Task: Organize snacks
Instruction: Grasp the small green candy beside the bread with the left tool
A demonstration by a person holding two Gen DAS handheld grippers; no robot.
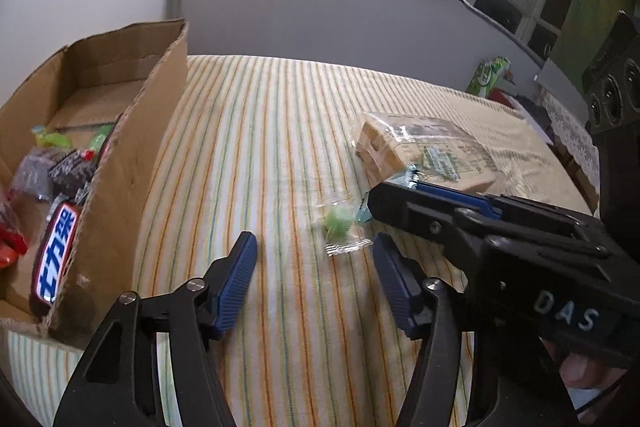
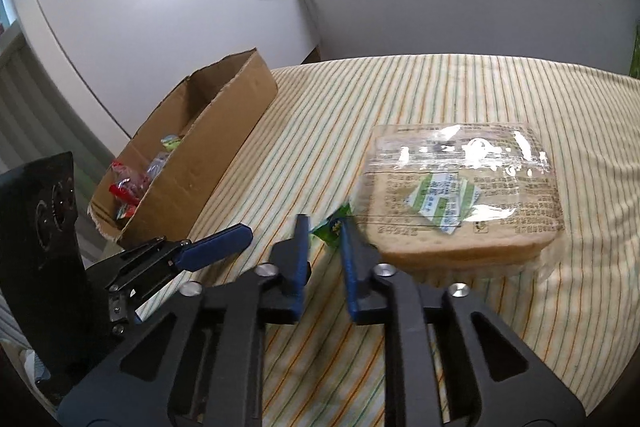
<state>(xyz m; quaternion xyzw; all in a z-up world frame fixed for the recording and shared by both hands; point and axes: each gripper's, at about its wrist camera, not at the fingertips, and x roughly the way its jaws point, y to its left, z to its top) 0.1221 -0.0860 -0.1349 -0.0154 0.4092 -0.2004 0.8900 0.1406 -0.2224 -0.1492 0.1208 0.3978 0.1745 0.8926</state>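
While both grippers hung apart and empty, lay candy (image 1: 340, 223) on striped bed (image 1: 260, 147) beside bread (image 2: 464, 203), right of box (image 1: 120, 155); looked light, crinkly, slippery; best pinched mid-wrapper.

A striped cloth surface (image 1: 280, 155) carries a cardboard box (image 1: 132, 155), a green candy (image 1: 340, 223) and wrapped bread (image 2: 464, 195).

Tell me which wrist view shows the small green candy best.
Left wrist: the green candy lies fully visible in its clear wrapper on the striped cloth. In the right wrist view, only a green corner peeks out between the blue fingers.
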